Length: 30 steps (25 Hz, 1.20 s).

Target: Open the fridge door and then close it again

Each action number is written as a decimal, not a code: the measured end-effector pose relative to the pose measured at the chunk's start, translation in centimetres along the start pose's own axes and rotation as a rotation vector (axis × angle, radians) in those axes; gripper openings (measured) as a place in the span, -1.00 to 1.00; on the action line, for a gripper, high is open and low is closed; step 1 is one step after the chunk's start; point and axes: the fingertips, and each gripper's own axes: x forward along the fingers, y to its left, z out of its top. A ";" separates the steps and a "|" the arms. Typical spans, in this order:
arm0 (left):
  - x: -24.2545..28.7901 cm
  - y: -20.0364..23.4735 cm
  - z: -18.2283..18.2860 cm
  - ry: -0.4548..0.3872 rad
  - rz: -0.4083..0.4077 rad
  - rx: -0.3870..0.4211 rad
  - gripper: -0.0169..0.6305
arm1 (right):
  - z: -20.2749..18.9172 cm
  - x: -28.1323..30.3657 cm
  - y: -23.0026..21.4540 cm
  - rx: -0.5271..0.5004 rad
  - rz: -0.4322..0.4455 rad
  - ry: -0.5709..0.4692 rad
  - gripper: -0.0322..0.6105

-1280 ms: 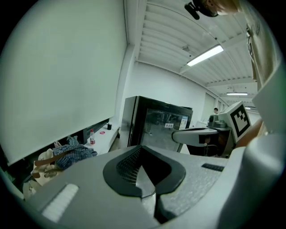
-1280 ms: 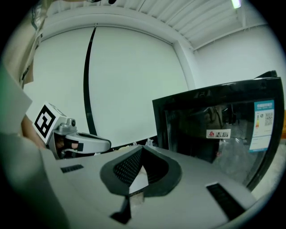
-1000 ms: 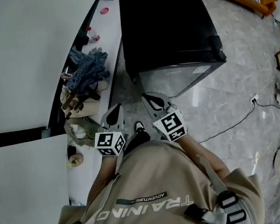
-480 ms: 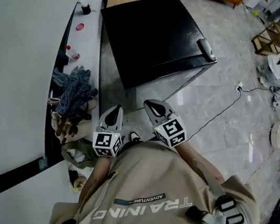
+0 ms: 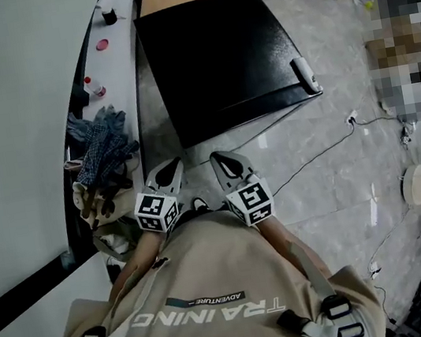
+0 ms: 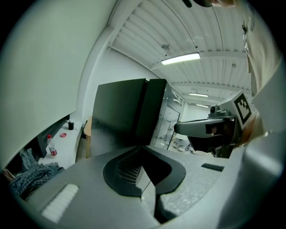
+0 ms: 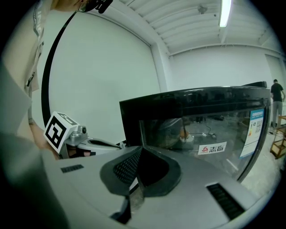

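Left claw (image 5: 171,169) and right claw (image 5: 221,162) both pressed together, empty; fridge (image 5: 216,59) just ahead, door (image 7: 210,129) looks shut, opening not begun.

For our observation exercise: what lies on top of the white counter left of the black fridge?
A red-capped bottle, a red lid, a dark cup and a heap of blue cloth lie on the counter. Whatever is under the heap is covered.

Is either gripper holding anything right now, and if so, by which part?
Nothing is held. The left gripper and right gripper both have their jaws together on nothing, and neither touches the fridge.
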 end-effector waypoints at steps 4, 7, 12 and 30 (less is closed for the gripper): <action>0.6 -0.3 -1.1 0.038 -0.042 0.009 -0.95 | -0.3 -0.1 -0.3 0.000 -0.001 0.017 -0.91; 1.3 -0.1 -1.8 0.060 -0.073 0.022 -0.95 | -0.4 0.3 -0.8 0.005 -0.011 0.021 -0.91; 1.9 -0.8 -2.3 0.081 -0.100 0.038 -0.94 | -0.3 0.1 -1.0 -0.002 -0.001 0.027 -0.91; 4.0 -0.8 -2.8 0.111 -0.099 0.064 -0.71 | 0.2 -0.8 -0.7 -0.041 0.003 0.021 -0.91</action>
